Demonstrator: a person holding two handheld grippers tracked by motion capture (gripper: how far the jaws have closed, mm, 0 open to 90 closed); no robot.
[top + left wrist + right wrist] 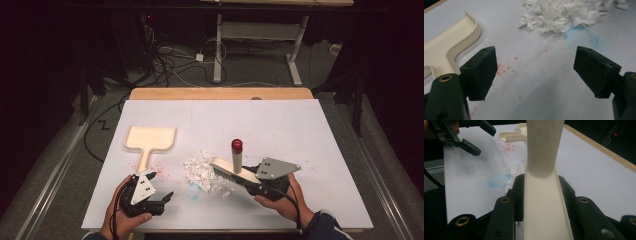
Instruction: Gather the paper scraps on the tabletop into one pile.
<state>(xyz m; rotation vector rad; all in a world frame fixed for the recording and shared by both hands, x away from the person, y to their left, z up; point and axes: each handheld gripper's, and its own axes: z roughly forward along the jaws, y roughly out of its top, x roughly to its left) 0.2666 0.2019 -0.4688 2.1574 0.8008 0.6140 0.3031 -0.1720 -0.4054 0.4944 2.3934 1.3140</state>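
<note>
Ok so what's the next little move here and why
Probably move the left gripper to the dustpan handle and grip it: its jaws are open and empty, while the right gripper already holds the brush against the paper shreds.

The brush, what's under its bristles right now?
The brush, clamped in the right gripper, rests its bristles against the white paper scraps. Whether scraps lie beneath the bristles cannot be seen; the brush head covers that spot.
</note>
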